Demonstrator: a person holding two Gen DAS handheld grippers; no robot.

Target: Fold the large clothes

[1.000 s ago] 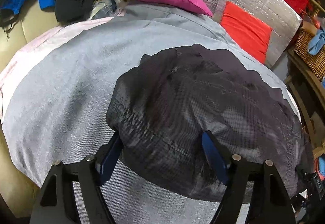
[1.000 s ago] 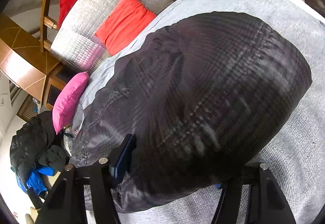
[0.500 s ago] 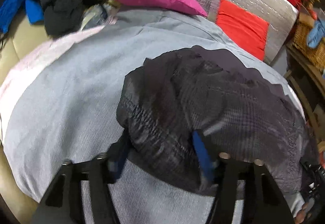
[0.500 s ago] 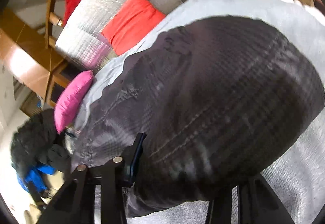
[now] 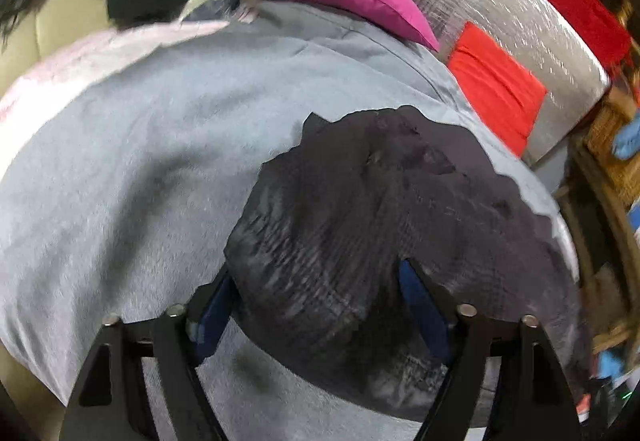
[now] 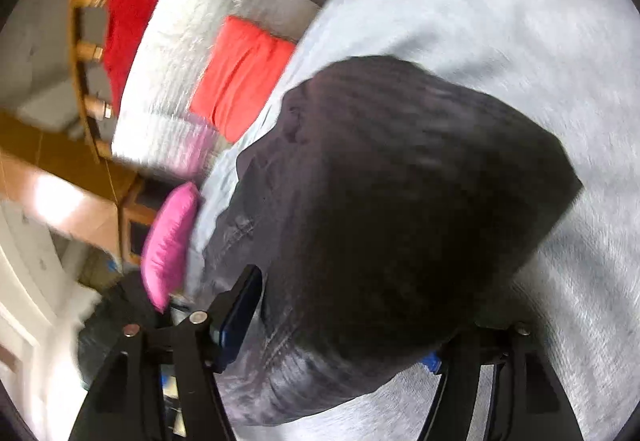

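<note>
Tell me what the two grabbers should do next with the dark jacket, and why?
Probably close both grippers on the near edge of the dark jacket. It lies bunched on the grey cloth, and its hem sits between the spread fingers of the left gripper and the right gripper. Neither seems to pinch it yet, so gripping would come before lifting that edge over for a fold.

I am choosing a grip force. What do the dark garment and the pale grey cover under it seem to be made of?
Dark checked garment: probably thin woven fabric with a slight sheen; a fine grid and soft puckers show. Pale grey cover: matte cloth, perhaps brushed or knitted; blur hides the weave.
</note>
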